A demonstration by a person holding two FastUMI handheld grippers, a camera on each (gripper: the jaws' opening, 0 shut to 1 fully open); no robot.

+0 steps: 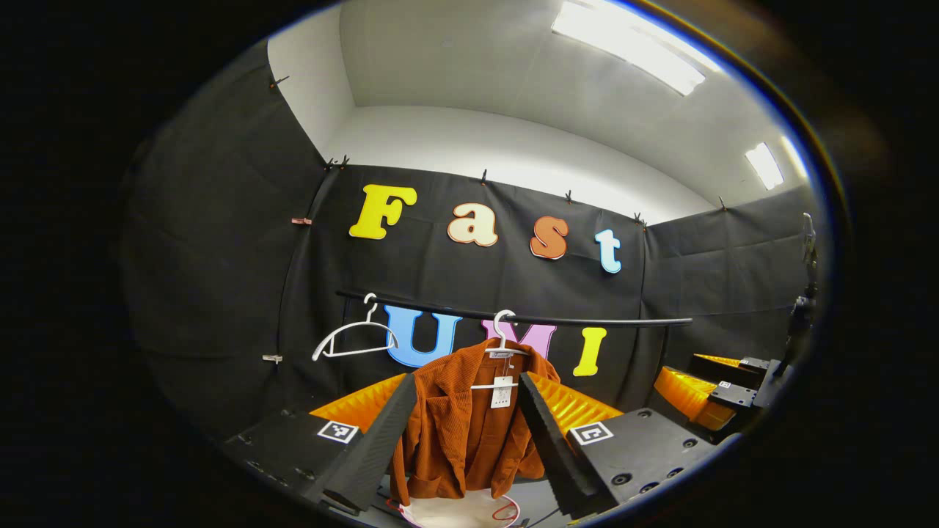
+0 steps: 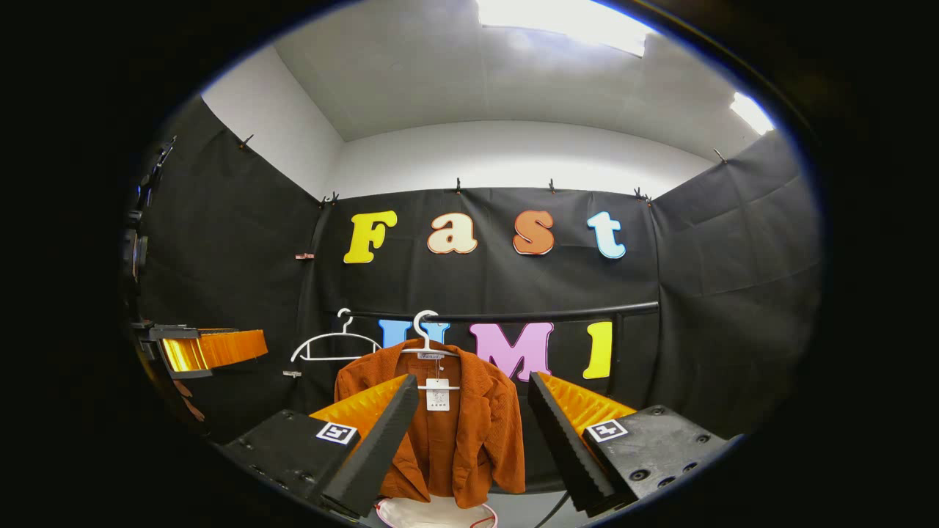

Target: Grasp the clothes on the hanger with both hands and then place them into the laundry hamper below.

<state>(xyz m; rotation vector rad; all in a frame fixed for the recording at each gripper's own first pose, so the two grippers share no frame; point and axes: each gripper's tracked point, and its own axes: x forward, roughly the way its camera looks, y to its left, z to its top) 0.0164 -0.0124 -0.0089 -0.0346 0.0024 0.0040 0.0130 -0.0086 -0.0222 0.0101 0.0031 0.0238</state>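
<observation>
A rust-orange corduroy jacket [image 1: 462, 425] [image 2: 455, 433] hangs on a white hanger [image 1: 502, 331] [image 2: 425, 330] from a black rail [image 1: 587, 320] [image 2: 550, 314]. A paper tag dangles at its collar. Below it sits the white laundry hamper [image 1: 462, 510] [image 2: 433, 513], of which the rim shows. My left gripper [image 1: 466, 400] stands open some way in front of the jacket, its fingers framing it. My right gripper [image 2: 469, 392] is open too, also short of the jacket. At the right edge of the left gripper view the right gripper [image 1: 708, 389] appears; at the left edge of the right gripper view the left gripper [image 2: 205, 350] appears.
An empty white hanger [image 1: 356, 339] [image 2: 334, 343] hangs on the rail to the left of the jacket. Black cloth walls close the booth behind and on both sides. A stand or tripod [image 1: 803, 308] rises at the far right of the left gripper view.
</observation>
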